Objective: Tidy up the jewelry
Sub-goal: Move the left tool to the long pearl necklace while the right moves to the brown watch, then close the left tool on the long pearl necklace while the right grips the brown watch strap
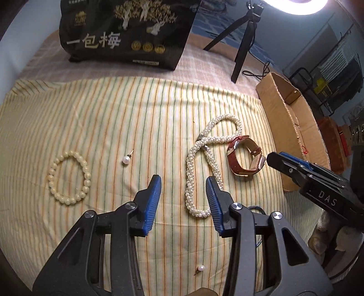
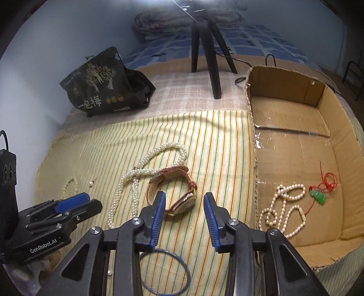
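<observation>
On the striped cloth [image 1: 102, 113] lie a white pearl necklace [image 1: 211, 141] [image 2: 136, 179], a brown-strapped watch [image 1: 245, 157] [image 2: 173, 182], a pearl bracelet [image 1: 68, 177], two pearl earrings [image 1: 125, 160] [image 1: 201, 268] and a thin blue bangle [image 2: 165, 271]. My left gripper [image 1: 183, 182] hovers open over the necklace's near loop, one strand showing between its fingers. My right gripper [image 2: 184, 197] is open just above the watch, whose face sits between the tips untouched. The cardboard box [image 2: 295, 148] holds a pearl strand [image 2: 284, 209] and a green pendant on red cord [image 2: 317, 195].
A black snack bag [image 1: 127, 34] stands at the back of the bed. A black tripod [image 2: 207, 57] rises behind the cloth, beside the box's far corner, with a bright ring light [image 1: 295, 4] above. The box lines the cloth's right edge.
</observation>
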Available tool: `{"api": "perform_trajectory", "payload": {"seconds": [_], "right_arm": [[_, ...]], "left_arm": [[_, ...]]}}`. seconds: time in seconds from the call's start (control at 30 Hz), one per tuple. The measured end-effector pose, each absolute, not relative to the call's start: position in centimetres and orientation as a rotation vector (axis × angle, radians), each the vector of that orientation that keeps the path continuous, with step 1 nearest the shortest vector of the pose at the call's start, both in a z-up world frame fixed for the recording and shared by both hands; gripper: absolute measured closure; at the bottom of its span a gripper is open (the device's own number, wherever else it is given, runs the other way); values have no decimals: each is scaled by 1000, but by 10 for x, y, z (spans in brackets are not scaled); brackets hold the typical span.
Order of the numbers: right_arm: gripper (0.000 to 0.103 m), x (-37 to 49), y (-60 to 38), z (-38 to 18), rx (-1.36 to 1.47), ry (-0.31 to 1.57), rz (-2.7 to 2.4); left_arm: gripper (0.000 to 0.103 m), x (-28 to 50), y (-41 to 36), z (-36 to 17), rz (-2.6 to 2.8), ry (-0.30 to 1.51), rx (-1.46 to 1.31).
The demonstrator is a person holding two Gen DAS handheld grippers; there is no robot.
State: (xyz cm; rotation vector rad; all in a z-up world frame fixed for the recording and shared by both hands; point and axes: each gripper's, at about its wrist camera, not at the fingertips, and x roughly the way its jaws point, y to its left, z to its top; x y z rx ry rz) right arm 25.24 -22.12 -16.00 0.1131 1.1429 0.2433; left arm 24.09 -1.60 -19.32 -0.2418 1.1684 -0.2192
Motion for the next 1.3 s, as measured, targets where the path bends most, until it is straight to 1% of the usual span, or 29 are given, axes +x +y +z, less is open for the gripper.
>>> {"api": "perform_trajectory", "payload": {"seconds": [0.17,0.33,0.37,0.4,0.5,0.6,0.87,1.17,1.23,1.3], "right_arm": [[67,258,-212,-161,60,1136,228],[69,263,-210,-161,39,1132,221],[69,263,-209,-161,38,1130,224],[70,264,-209,-160,40,1127,230],[72,264,-207,-156,70,1121,264],[72,262,-200,-155,67,1125,316],[72,255,-185,-165,-71,1138,436],[72,255,-171,-174,-145,1152,470],[72,254,-167,-177,-176,1160,458],[73,252,-165,-182,-197,1172,451]], "left_arm": [[62,247,-18,-201,-218,1183,-258],[62,249,-23,-207,-221,1195,-250],[63,249,-24,-208,-223,1198,-247],[67,249,-25,-209,-225,1199,-244],[67,249,-27,-210,-225,1202,-237],[67,249,-27,-212,-223,1208,-239],[69,256,-23,-219,-222,1213,-246],[69,258,-28,-223,-229,1213,-210],[72,257,-31,-223,-214,1211,-185],[80,256,-33,-223,-197,1207,-153]]}}
